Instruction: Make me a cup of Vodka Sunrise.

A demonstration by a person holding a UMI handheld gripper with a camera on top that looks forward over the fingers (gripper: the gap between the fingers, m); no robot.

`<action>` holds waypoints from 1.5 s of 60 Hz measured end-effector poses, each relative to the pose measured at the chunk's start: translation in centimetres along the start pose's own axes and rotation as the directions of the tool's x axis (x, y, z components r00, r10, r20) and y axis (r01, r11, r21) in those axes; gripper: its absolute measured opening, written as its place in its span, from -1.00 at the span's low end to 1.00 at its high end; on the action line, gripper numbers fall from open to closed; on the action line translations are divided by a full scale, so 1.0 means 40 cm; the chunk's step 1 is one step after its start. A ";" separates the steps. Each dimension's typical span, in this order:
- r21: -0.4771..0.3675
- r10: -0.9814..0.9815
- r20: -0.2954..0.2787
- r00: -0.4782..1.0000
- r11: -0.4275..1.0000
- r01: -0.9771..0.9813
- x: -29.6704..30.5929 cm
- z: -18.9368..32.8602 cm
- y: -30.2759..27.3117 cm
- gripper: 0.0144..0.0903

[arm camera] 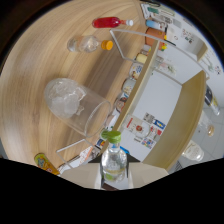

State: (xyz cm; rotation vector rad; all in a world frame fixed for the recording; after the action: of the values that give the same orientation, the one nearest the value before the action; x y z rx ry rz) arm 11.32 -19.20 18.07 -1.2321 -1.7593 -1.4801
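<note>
A clear bottle with a green cap (113, 159) sits between my gripper's (114, 174) two pale fingers (84, 175), which press on both its sides. The bottle's cap is on and points toward the rim of a clear glass full of ice (70, 104), which stands on the wooden table (40, 60) just ahead of the fingers. The whole view is tilted. Farther along the table lie a clear bottle with an orange cap (89, 44) and a red bottle with a white cap (109, 22).
A thin straw or stirrer (75, 146) lies near the glass. A yellow-orange object (45, 163) sits beside the left finger. A wire-framed rack (131, 50) with small items runs along the table's edge. Beyond it is a white wall with posters (145, 129).
</note>
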 end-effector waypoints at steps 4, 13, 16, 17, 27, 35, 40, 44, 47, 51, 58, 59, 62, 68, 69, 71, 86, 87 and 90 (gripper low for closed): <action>-0.005 0.047 0.002 0.999 0.999 -0.047 0.004 -0.004 0.009 -0.44; 0.006 0.331 0.012 0.944 0.944 -0.331 0.033 -0.025 0.024 -0.44; 0.034 0.493 0.023 0.870 0.869 -0.494 0.054 -0.036 0.020 -0.43; 0.040 0.549 0.024 0.836 0.835 -0.549 0.063 -0.039 0.023 -0.43; 0.129 0.945 0.116 0.306 0.292 -0.948 0.131 -0.065 0.038 -0.44; 0.130 0.978 0.185 -0.092 -0.118 -0.985 0.113 -0.052 0.068 -0.43; 0.094 0.954 0.206 -0.219 -0.242 -0.966 0.054 -0.030 0.067 -0.43; 0.038 0.925 0.230 -0.304 -0.320 -0.947 -0.011 -0.009 0.047 -0.43; -0.003 0.907 0.238 -0.348 -0.357 -0.934 -0.055 0.009 0.025 -0.44; -0.039 0.890 0.245 -0.383 -0.386 -0.922 -0.109 0.031 0.005 -0.44; -0.117 0.866 0.252 -0.432 -0.416 -0.902 -0.195 0.072 -0.034 -0.44; -0.127 0.863 0.251 -0.438 -0.419 -0.899 -0.207 0.077 -0.039 -0.44; -0.155 0.854 0.250 -0.456 -0.429 -0.890 -0.239 0.090 -0.054 -0.44; -0.208 0.855 0.241 -0.459 -0.416 -0.885 -0.295 0.112 -0.081 -0.44; -0.215 0.856 0.239 -0.459 -0.414 -0.885 -0.302 0.114 -0.084 -0.44; -0.231 0.854 0.238 -0.463 -0.413 -0.881 -0.317 0.117 -0.088 -0.44; -0.315 0.852 0.238 -0.467 -0.387 -0.866 -0.382 0.114 -0.118 -0.42; -0.307 0.853 0.240 -0.464 -0.387 -0.870 -0.379 0.113 -0.117 -0.42; -0.307 0.858 0.244 -0.451 -0.373 -0.875 -0.383 0.107 -0.118 -0.42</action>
State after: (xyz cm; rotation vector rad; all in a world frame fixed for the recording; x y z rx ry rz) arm 14.66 -19.72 1.83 -2.1570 -0.0672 0.0895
